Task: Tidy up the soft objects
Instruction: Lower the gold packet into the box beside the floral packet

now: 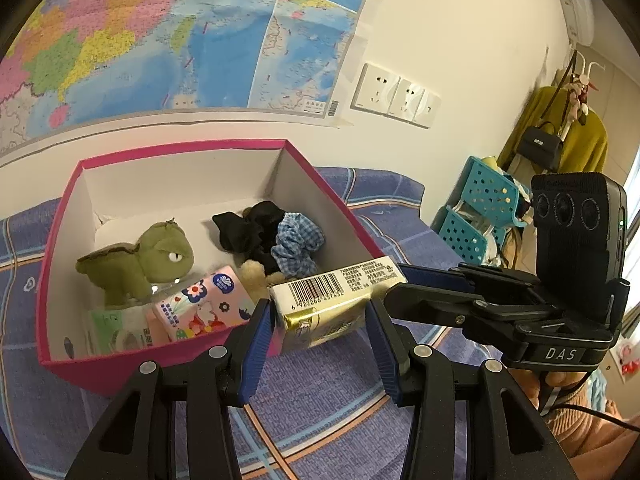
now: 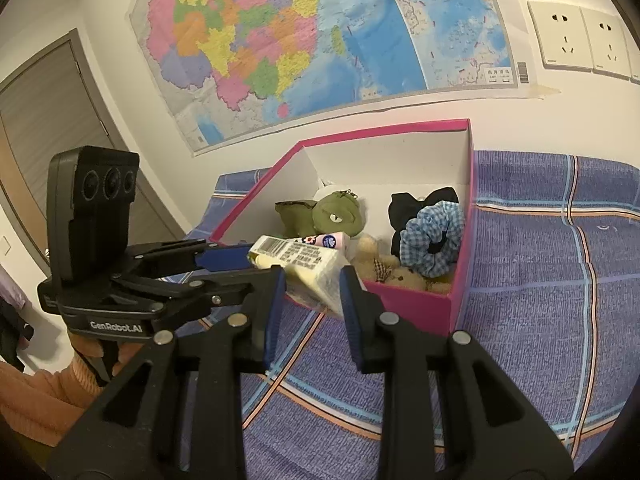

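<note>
An open pink cardboard box (image 1: 60, 264) with white inner walls sits on a bed covered by a purple-blue plaid sheet (image 1: 328, 392). Inside the box lie a green plush dinosaur (image 1: 140, 260), a black fabric scrunchie (image 1: 252, 224) touching a blue-and-white checked scrunchie (image 1: 298, 244), a tan plush bear (image 2: 400, 276) partly hidden at the near wall, a pink floral tissue pack (image 1: 200, 300) and a pale green tissue pack (image 1: 112, 330) in the near corner.

A yellow-and-white tissue pack with a barcode (image 1: 332, 300) is over the box's near rim, tilted, partly inside and partly outside.

The left hand-held gripper (image 1: 320, 340) has its blue-padded fingers (image 1: 256, 344) half closed, pressed against both sides of this pack. The right hand-held gripper (image 2: 314, 300) grips the same pack from the other end, its jaws narrowed onto the pack's pale wrapper. Each gripper shows in the other's view, reaching in from the side, with its blue pads at the pack.

On the wall behind hang a coloured map (image 2: 280, 40) and white power sockets (image 1: 394, 96).
</note>
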